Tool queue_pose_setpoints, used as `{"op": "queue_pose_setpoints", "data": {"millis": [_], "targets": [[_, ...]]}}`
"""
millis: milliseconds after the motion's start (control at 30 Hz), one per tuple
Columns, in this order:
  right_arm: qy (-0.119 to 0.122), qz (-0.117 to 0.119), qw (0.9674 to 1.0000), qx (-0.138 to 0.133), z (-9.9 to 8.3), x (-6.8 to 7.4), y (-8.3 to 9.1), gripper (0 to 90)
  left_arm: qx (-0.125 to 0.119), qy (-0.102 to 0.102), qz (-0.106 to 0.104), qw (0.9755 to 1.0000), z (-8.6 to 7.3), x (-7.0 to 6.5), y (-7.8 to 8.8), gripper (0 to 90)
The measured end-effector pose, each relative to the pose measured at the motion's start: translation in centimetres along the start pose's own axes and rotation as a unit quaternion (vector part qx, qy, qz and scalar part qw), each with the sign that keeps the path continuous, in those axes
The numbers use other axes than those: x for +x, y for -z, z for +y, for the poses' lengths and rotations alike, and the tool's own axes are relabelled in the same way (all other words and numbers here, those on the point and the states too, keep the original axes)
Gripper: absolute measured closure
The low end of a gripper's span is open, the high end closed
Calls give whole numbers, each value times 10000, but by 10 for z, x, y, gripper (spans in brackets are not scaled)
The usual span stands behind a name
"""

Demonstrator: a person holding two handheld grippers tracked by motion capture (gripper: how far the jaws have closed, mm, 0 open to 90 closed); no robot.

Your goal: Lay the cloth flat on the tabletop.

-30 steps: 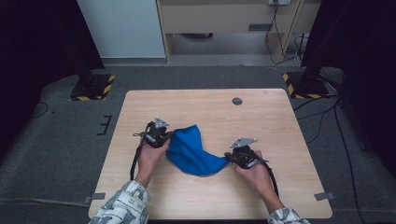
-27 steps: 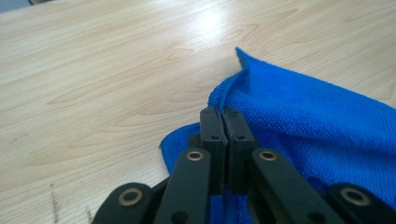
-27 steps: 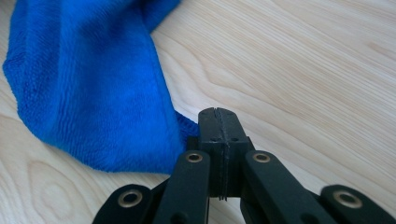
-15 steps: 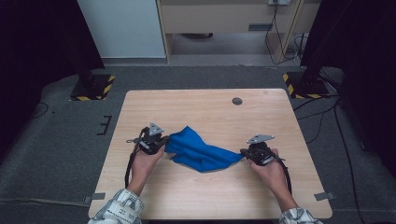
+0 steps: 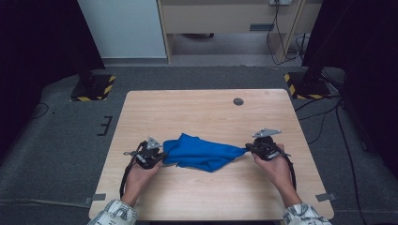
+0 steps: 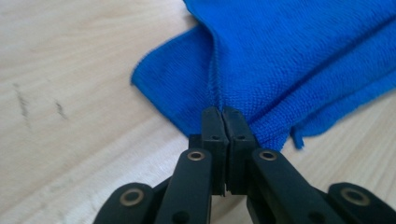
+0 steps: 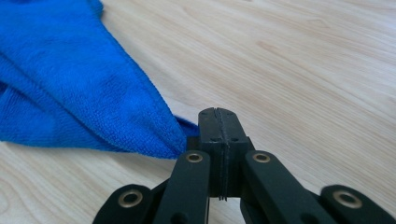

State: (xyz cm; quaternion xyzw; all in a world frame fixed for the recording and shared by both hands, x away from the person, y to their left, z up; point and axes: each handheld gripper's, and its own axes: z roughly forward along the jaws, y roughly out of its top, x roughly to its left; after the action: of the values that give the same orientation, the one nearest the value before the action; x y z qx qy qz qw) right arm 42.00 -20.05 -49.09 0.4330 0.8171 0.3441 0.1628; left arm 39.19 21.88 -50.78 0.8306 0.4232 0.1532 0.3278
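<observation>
Blue cloth [image 5: 202, 152] stretched between two grippers, near half of the table [image 5: 197, 108].
Left gripper [image 6: 223, 112] is clamped on the cloth's left corner; right gripper [image 7: 218, 113] is pinched tight on the right tip. Cloth sags bunched in the middle, touching the wood. Judgement: to spread it well, draw the hands apart evenly, hold both corners level, avoid jerking a corner free.

left tool [image 5: 162, 155]: jaws closed | right tool [image 5: 248, 149]: jaws closed, apparently level
</observation>
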Motion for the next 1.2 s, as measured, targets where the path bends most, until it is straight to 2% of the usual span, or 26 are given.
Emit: {"op": "queue_pose_setpoints", "data": {"millis": [67,167,333,367,500,733,833,933,1033,1200], "targets": [[53,7,10000,40,0,2,-2,900,-179,57,78,9998,1,1,2,758],[55,21,10000,27,0,3,-3,900,-380,136,38,9992,6,1,6,596],[46,20,10000,9,1,3,-2,900,-607,65,-80,9981,23,-3,6,504],[18,37,10000,2,1,3,-2,900,-602,21,-55,9982,30,-3,2,498],[39,52,10000,3,1,3,-2,900,-548,86,-95,9984,43,-2,-12,499],[-38,87,10000,-10,1,3,-4,900,-233,102,-27,9997,64,2,-44,512],[-30,87,10000,-5,0,4,-6,900,-73,56,98,9999,68,3,-55,514],[-64,89,9999,5,-1,3,-7,900,10,107,107,9999,68,4,-62,526],[-50,113,9999,0,-2,2,-6,900,152,32,177,9997,68,3,-68,542],[-77,132,9999,-14,-2,2,-5,900,199,131,168,9996,66,5,-71,621]]}}
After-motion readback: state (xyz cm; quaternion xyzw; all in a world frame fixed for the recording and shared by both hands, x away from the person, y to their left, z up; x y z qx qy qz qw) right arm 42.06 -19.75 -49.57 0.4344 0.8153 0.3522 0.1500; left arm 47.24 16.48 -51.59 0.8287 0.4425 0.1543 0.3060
